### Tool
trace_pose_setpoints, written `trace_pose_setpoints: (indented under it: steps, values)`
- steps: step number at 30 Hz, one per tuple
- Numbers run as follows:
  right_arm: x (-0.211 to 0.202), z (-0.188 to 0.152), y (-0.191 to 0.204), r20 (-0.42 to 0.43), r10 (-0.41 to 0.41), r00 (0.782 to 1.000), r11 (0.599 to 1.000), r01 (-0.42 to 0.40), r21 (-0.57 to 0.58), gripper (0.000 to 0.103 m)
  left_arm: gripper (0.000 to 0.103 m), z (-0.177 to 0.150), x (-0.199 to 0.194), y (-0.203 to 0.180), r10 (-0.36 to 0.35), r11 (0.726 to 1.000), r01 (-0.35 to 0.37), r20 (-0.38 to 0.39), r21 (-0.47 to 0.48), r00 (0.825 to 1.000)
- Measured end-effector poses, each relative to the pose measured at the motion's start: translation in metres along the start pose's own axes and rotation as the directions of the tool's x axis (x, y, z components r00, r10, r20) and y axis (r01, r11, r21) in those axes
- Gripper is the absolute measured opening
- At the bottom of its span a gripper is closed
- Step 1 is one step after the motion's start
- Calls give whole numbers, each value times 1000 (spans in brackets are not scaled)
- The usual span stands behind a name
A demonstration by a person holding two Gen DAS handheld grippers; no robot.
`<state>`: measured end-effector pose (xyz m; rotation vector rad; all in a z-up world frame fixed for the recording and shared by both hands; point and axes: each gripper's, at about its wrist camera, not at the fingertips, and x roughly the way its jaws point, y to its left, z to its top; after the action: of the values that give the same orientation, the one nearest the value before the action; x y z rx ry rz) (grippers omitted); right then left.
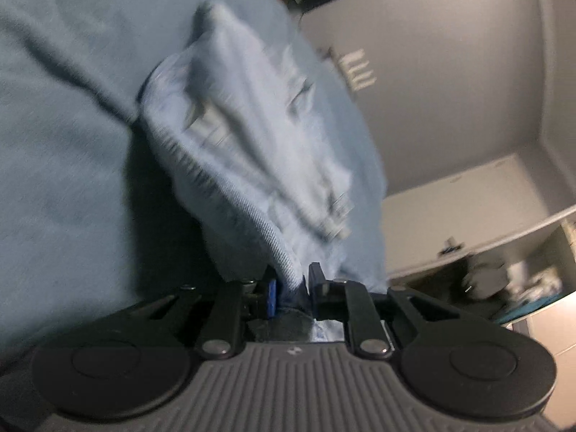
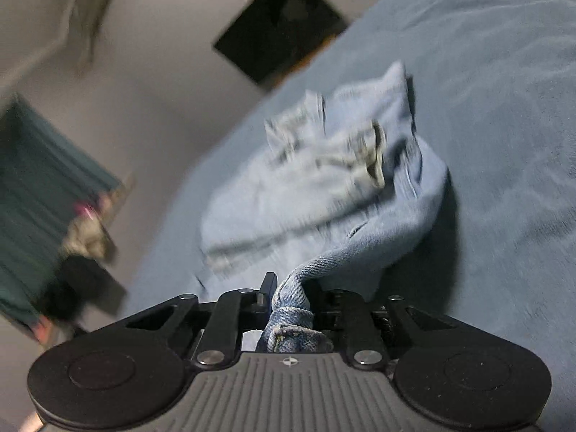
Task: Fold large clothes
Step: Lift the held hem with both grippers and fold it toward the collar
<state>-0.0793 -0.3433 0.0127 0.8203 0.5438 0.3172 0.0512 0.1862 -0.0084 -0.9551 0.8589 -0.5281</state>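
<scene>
A pair of light blue jeans (image 1: 252,151) lies bunched on a blue bedspread (image 1: 54,165), blurred by motion. My left gripper (image 1: 293,289) is shut on a fold of the denim, which runs up between its two fingers. In the right wrist view the same jeans (image 2: 324,187) spread away from me over the bedspread (image 2: 504,108). My right gripper (image 2: 289,298) is shut on a hemmed edge of the denim, pinched tight, with a stitched seam bunched behind the fingers.
The bed's edge curves past a grey wall (image 1: 450,90). A white shelf (image 1: 478,216) with dark items under it stands to the right in the left wrist view. A dark picture (image 2: 280,25) hangs on the wall and a teal curtain (image 2: 39,187) hangs at left.
</scene>
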Motion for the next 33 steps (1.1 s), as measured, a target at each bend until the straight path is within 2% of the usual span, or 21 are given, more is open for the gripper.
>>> trace_pose_setpoints:
  steps: [3, 5, 11, 16, 20, 25, 30, 33]
  values:
    - [-2, 10, -16, 71, 44, 996, 995, -50, 83, 18, 12, 17, 6, -8, -48, 999, 50, 53, -21, 997]
    - [-3, 15, -28, 114, 65, 991, 988, -80, 135, 18, 12, 29, 9, -8, -92, 993, 99, 100, -67, 991]
    - [7, 24, -56, 199, 53, 979, 965, -102, 241, 18, 12, 58, 28, 1, -150, 968, 186, 206, -169, 967]
    - [23, 26, -73, 207, 52, 977, 946, -115, 304, 18, 12, 69, 44, 12, -150, 964, 187, 198, -187, 969]
    - [45, 38, -73, 200, 58, 978, 946, -118, 301, 18, 12, 73, 47, 17, -158, 968, 189, 187, -167, 970]
    - [61, 52, -67, 198, 75, 977, 949, -131, 287, 18, 12, 77, 43, 27, -176, 962, 209, 185, -177, 967]
    - [55, 67, -52, 188, 100, 977, 955, -147, 258, 18, 11, 85, 39, 22, -150, 973, 180, 196, -144, 969]
    - [55, 85, -35, 204, 117, 972, 959, -164, 231, 18, 11, 99, 38, 19, -137, 971, 175, 220, -163, 966]
